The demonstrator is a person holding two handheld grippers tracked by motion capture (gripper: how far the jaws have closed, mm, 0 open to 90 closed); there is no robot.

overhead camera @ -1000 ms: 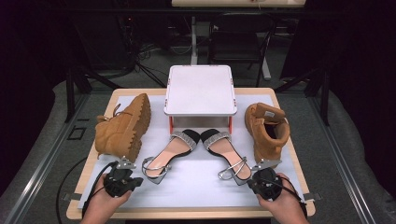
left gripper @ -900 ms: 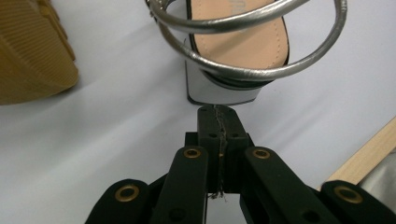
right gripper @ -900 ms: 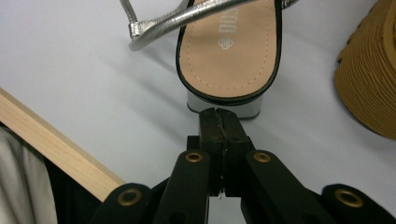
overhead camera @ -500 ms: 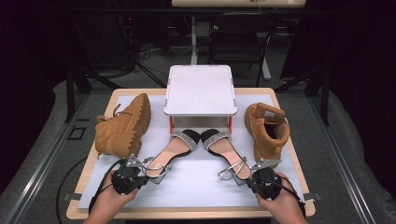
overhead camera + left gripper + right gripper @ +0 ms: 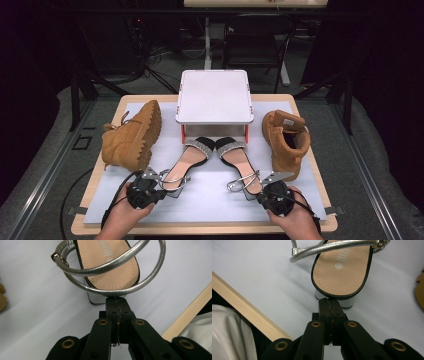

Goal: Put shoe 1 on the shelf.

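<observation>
Two silver-strapped sandals lie side by side on the white mat, toes toward the platform: the left sandal (image 5: 187, 160) and the right sandal (image 5: 240, 162). My left gripper (image 5: 159, 181) is shut and empty, its tip right at the left sandal's heel (image 5: 112, 270), just under the silver ankle strap (image 5: 117, 290). My right gripper (image 5: 264, 189) is shut too, with its tip against the right sandal's silver block heel (image 5: 337, 300). Whether either tip touches the shoe is unclear.
A tan boot (image 5: 131, 137) lies on its side at the left; its mate (image 5: 286, 140) stands upright at the right. A white raised platform (image 5: 213, 97) on red legs sits at the back centre. The table's wooden front edge (image 5: 200, 230) runs just behind both hands.
My left gripper has moved right and forward, up to the left sandal's heel. The right gripper has stayed put.
</observation>
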